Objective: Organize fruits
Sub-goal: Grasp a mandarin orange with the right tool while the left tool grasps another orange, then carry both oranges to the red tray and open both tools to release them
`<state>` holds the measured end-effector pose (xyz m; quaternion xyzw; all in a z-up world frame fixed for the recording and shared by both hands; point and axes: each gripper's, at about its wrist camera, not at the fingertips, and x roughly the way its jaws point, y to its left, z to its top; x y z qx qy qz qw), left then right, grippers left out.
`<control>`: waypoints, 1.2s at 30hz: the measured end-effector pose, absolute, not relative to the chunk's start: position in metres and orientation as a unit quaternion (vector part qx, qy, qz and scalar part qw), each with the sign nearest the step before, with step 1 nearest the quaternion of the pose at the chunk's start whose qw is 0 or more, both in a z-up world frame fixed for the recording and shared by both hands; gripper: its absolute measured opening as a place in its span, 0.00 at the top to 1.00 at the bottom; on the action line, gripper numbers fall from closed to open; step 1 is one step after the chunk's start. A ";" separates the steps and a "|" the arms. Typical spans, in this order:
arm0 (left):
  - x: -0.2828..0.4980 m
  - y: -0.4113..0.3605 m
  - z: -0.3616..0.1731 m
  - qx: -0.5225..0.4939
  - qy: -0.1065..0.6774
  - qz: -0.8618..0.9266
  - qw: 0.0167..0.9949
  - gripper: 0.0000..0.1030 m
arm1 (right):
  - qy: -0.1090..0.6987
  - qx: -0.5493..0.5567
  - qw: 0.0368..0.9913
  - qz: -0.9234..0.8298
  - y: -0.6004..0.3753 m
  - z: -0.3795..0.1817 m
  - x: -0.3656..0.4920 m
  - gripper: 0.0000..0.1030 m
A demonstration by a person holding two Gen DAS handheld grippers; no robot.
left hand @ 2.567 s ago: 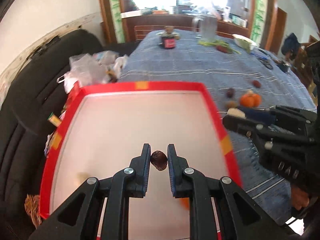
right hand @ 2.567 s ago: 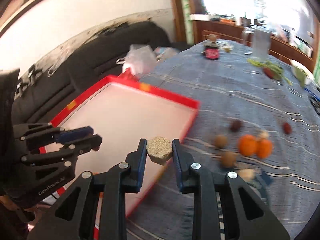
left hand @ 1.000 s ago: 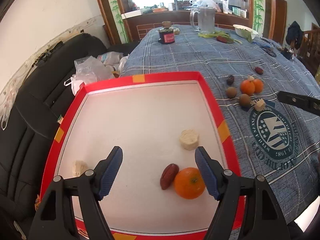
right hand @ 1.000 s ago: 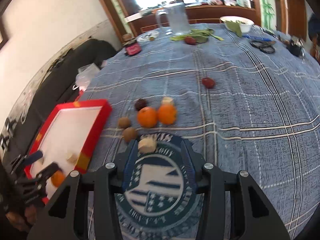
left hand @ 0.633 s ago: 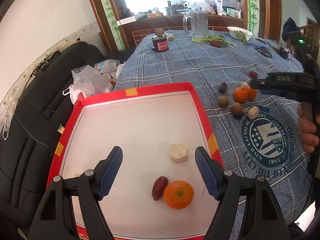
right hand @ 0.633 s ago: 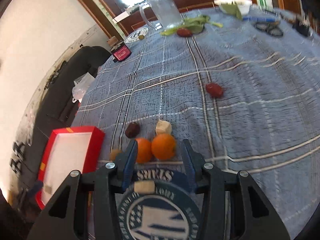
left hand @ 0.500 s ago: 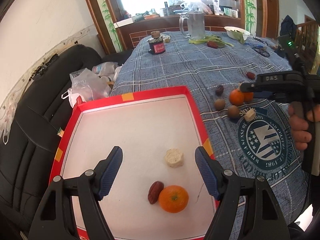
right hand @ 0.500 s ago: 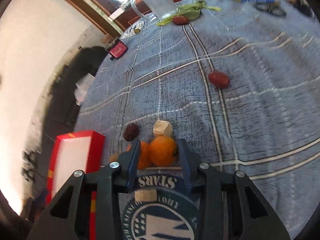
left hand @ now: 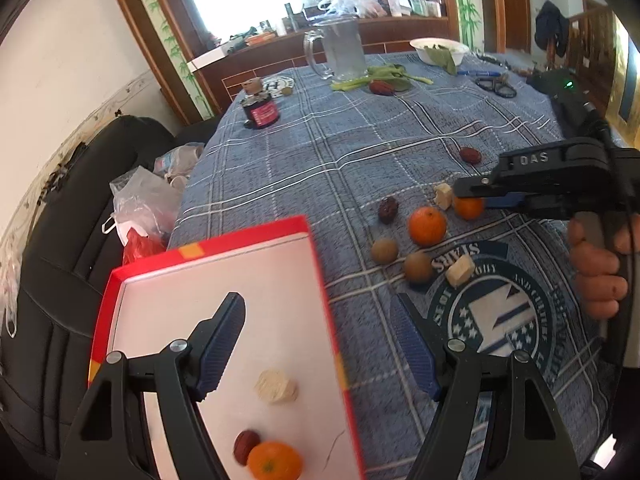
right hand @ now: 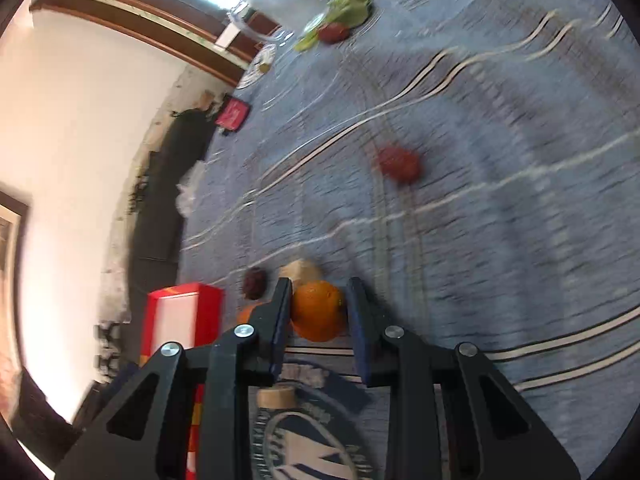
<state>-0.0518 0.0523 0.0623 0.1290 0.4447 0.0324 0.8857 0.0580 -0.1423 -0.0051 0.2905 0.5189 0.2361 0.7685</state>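
Note:
A red tray with a white floor holds a beige chunk, a dark date and an orange. My left gripper hangs open and empty above the tray's right rim. On the blue checked cloth lie an orange, a dark date, two brown round fruits, two beige chunks and a red date. My right gripper is down on the cloth, its pads pressed to both sides of a second orange. The same gripper shows side-on in the left wrist view.
A glass jug, green leaves, a white bowl, a dark jar and spectacles stand at the table's far end. A black sofa with plastic bags runs along the left. A person's hand holds the right gripper.
My left gripper let the date go into the tray, opened and swung right. My right gripper left its beige chunk in the tray, moved to the loose fruits and narrowed onto an orange.

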 end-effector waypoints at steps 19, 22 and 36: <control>0.010 -0.010 0.043 0.175 0.467 -0.047 0.865 0.27 | 0.530 0.264 0.780 0.204 -0.157 0.001 0.066 0.63; 0.017 -0.015 0.038 0.177 0.474 -0.058 0.861 0.27 | 0.530 0.282 0.769 0.220 -0.159 0.001 0.067 0.54; 0.032 -0.019 0.009 0.168 0.501 -0.085 0.845 0.68 | 0.514 0.213 0.803 0.212 -0.136 0.009 0.062 0.53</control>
